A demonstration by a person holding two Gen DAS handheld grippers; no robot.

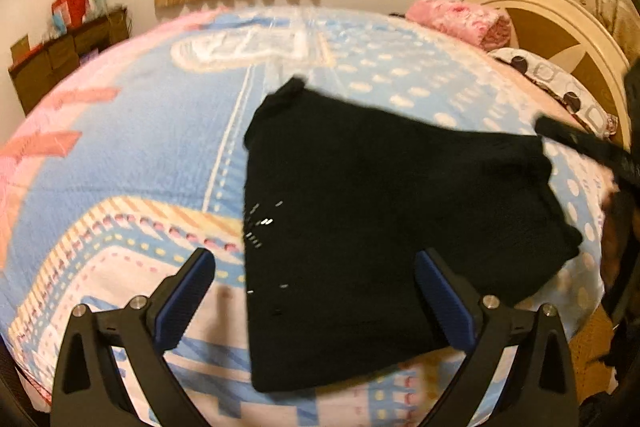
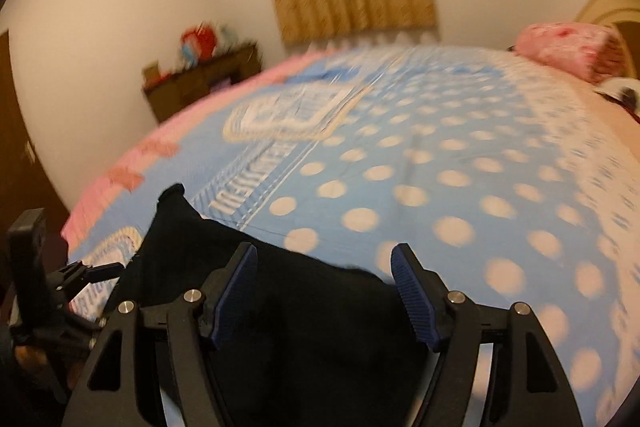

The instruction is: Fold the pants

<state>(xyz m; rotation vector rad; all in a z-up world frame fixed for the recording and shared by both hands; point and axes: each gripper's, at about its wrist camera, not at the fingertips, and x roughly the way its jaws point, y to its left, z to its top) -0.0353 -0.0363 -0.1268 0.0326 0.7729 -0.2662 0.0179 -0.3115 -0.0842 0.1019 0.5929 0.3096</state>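
Observation:
Black pants [image 1: 380,207] lie folded into a broad flat shape on the blue patterned bedspread [image 1: 160,155]. My left gripper [image 1: 314,261] hovers open over their near edge, its blue pads wide apart and clear of the cloth. A dark blurred part of my right gripper [image 1: 580,143] shows at the pants' far right corner. In the right wrist view the pants [image 2: 280,315] spread below my right gripper [image 2: 325,251], which is open, its pads not pressing on the cloth. My left gripper [image 2: 92,271] appears at the left edge there.
A folded pink blanket [image 1: 460,19], a patterned pillow [image 1: 560,87] and a cream headboard [image 1: 568,27] are at the bed's far right. A wooden cabinet [image 1: 68,55] with bags stands by the wall. Dotted bedspread [image 2: 460,179] stretches beyond the pants.

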